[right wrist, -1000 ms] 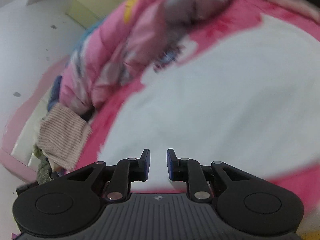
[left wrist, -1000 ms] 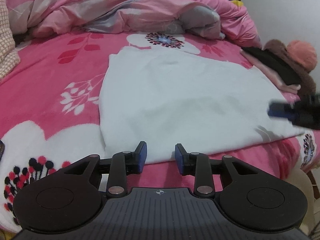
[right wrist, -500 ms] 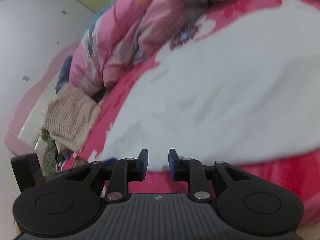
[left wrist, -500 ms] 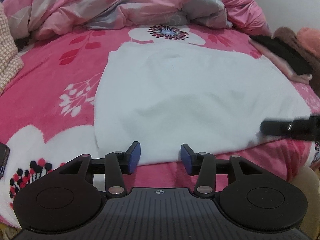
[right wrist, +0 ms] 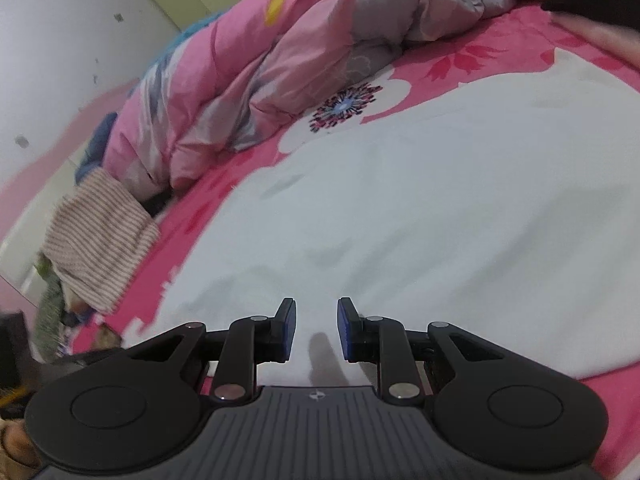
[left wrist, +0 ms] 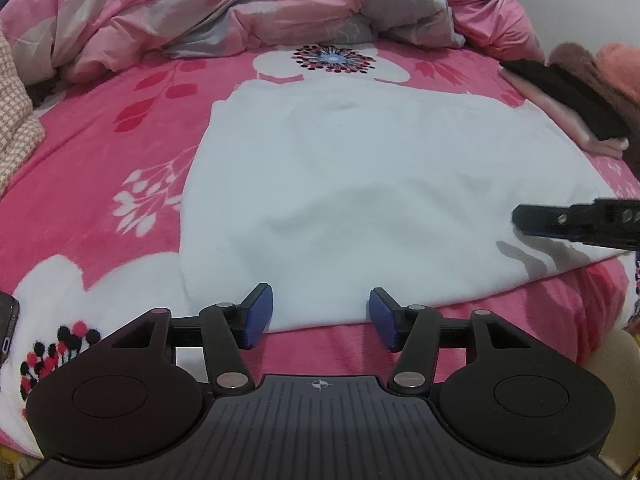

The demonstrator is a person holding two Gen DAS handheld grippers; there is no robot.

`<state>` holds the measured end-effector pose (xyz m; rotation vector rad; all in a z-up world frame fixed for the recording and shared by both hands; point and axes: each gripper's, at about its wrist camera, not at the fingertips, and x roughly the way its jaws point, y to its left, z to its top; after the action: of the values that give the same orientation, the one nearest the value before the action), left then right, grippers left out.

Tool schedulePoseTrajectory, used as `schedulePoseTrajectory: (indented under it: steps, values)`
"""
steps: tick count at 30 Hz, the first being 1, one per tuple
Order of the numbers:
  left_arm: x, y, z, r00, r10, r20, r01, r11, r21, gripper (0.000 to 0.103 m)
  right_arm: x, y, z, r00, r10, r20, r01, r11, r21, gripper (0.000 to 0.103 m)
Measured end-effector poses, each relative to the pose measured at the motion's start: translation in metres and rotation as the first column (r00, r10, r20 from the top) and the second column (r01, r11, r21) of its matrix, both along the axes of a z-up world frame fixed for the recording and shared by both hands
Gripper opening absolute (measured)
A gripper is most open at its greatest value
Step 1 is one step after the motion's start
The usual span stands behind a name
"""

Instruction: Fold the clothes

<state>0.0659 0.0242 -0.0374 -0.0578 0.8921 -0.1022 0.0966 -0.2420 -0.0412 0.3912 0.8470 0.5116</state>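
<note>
The white garment (left wrist: pixel 360 200) lies flat on the pink blanket (left wrist: pixel 100 160). Left gripper (left wrist: pixel 321 316), jaws apart, sits at its near hem; right gripper (right wrist: pixel 317 330), empty and parted, hovers over its corner.

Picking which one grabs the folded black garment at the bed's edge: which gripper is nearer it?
Right. The right gripper hovers over the white garment's right side, just before the black garment; the left gripper is at the white garment's near hem.

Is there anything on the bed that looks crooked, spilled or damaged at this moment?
Nothing stands out. The white garment lies spread flat on the pink blanket with only soft wrinkles, no stain or tear visible. Both the left tongs and right tongs are open at its near edge, holding nothing.
</note>
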Motion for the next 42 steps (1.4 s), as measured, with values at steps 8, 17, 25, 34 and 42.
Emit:
schedulePoseTrajectory:
  steps: [8,17,25,34,42]
  values:
    - [0.000,-0.004,-0.002,1.000,-0.013,0.011,0.014,0.999,-0.053,0.088,-0.011,0.013,-0.011,0.998,0.017,0.062,-0.010,0.993,-0.114,0.026]
    - [-0.007,-0.006,-0.003,0.997,0.036,0.071,-0.033,0.999,-0.036,0.103,-0.024,0.014,-0.008,0.994,0.034,0.102,-0.020,0.989,-0.144,0.027]
    - [-0.029,0.020,0.011,0.984,0.132,0.117,-0.125,0.990,-0.072,0.103,-0.046,0.031,0.009,0.981,0.103,0.164,-0.063,0.971,-0.232,0.035]
    - [-0.059,0.081,0.018,0.935,0.321,0.150,-0.292,0.938,-0.184,0.103,-0.074,0.114,0.023,0.883,0.371,0.290,-0.235,0.880,-0.412,0.036]
    - [-0.067,0.119,0.021,0.890,0.421,0.176,-0.368,0.890,-0.270,0.099,-0.097,0.186,0.011,0.758,0.561,0.332,-0.331,0.770,-0.545,0.038]
